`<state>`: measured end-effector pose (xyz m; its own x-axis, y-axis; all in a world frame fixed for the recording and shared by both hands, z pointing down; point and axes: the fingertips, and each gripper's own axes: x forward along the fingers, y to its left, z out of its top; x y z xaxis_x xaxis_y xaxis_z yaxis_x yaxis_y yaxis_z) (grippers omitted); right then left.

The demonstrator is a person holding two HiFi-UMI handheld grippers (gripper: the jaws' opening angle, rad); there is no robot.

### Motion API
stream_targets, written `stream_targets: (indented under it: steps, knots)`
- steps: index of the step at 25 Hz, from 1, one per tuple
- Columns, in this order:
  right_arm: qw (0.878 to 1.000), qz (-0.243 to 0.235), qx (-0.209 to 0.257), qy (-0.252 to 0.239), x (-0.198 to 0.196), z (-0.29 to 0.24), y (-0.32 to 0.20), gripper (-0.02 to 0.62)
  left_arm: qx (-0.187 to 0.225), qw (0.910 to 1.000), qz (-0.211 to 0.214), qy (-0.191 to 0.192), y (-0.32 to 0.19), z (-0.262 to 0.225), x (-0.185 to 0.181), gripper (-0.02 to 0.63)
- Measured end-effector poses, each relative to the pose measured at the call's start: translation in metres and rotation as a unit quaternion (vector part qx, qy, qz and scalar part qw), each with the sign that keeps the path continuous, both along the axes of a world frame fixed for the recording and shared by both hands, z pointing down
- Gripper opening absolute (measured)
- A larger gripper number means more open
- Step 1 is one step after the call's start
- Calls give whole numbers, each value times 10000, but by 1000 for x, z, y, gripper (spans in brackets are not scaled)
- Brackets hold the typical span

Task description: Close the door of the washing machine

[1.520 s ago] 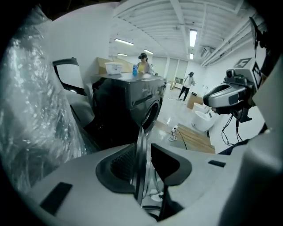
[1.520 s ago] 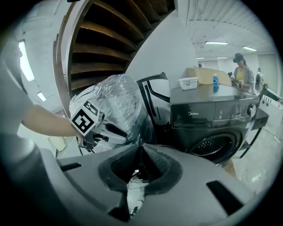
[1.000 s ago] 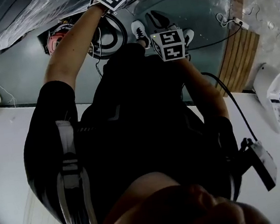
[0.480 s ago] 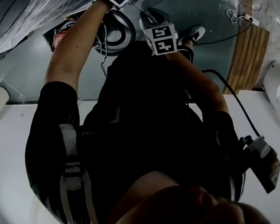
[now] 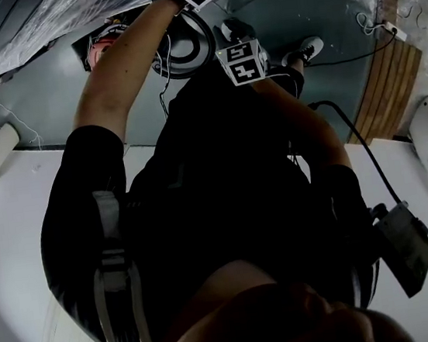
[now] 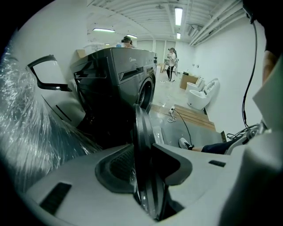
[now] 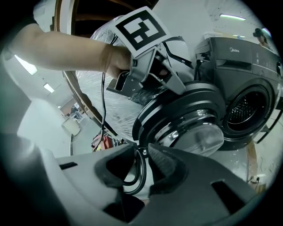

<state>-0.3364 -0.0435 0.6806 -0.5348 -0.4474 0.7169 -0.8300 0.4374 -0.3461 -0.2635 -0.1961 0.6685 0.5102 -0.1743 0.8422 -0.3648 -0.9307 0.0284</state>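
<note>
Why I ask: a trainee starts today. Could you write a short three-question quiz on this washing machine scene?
1. True or false: the door of the washing machine is already shut.
2. What stands between the left gripper's jaws? A) the door's rim B) a towel C) nothing
3. Fill in: the bundle at the left gripper view's left edge is wrapped in clear ____.
Key: 1 false, the drum opening shows uncovered; 2 A, the jaws are clamped on it; 3 plastic.
</note>
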Motion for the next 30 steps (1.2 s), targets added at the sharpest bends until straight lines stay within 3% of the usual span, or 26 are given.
stream_targets:
  steps: [6, 12, 22, 30]
  knots:
    - [9997, -137, -130, 181, 4, 20, 22, 107, -73, 9999, -91, 63, 9, 1, 5, 110]
    - [9994, 112, -259, 218, 22, 26, 26, 107, -185, 9994, -162, 244, 26, -1, 18, 115]
    - [9981, 399, -390, 245, 41, 30, 30, 117, -401, 9989, -247, 58, 55, 8, 39, 133]
    - [9947, 850, -503, 302, 81, 31, 41, 124, -533, 9977, -409, 21, 78, 5, 69, 150]
